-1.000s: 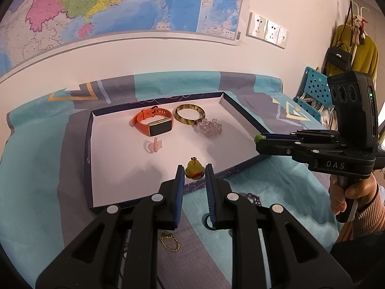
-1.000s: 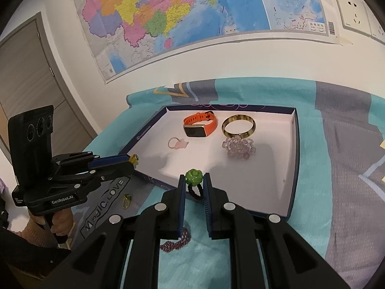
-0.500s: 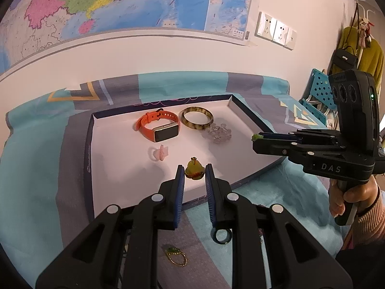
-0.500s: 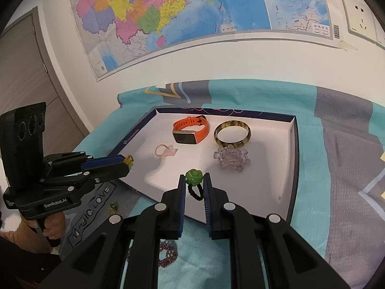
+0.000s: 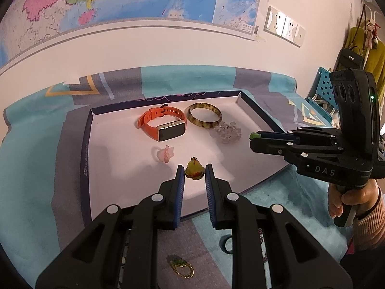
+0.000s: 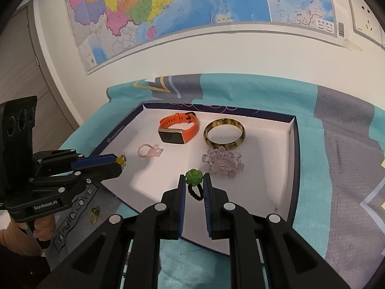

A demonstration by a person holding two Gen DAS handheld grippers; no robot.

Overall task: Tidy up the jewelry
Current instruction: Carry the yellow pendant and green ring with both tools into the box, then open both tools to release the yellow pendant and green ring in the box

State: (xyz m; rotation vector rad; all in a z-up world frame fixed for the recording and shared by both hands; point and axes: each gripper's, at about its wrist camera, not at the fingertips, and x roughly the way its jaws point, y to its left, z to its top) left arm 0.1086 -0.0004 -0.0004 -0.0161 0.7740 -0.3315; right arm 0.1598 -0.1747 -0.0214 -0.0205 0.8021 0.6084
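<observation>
My left gripper (image 5: 195,172) is shut on a small yellow-green pendant (image 5: 194,168) held over the near part of the white tray (image 5: 115,159). My right gripper (image 6: 194,183) is shut on a ring with a green flower and black beaded band (image 6: 193,180), also over the tray (image 6: 264,192). Inside the tray lie an orange smart band (image 5: 163,125), a tortoiseshell bangle (image 5: 204,118), a clear crystal bracelet (image 5: 227,132) and a pink ring (image 5: 164,154). Each gripper shows in the other's view: the right one (image 5: 255,136), the left one (image 6: 121,160).
A teal and grey cloth (image 5: 28,159) covers the table. On it near me lie a gold-and-green trinket (image 5: 181,267) and a dark ring (image 5: 226,244). A map hangs on the wall (image 6: 168,7). A hand (image 5: 349,200) grips the right handle.
Both grippers have moved forward and slightly down over the tray, each keeping its piece. The tray items look larger and nearer in both views.
</observation>
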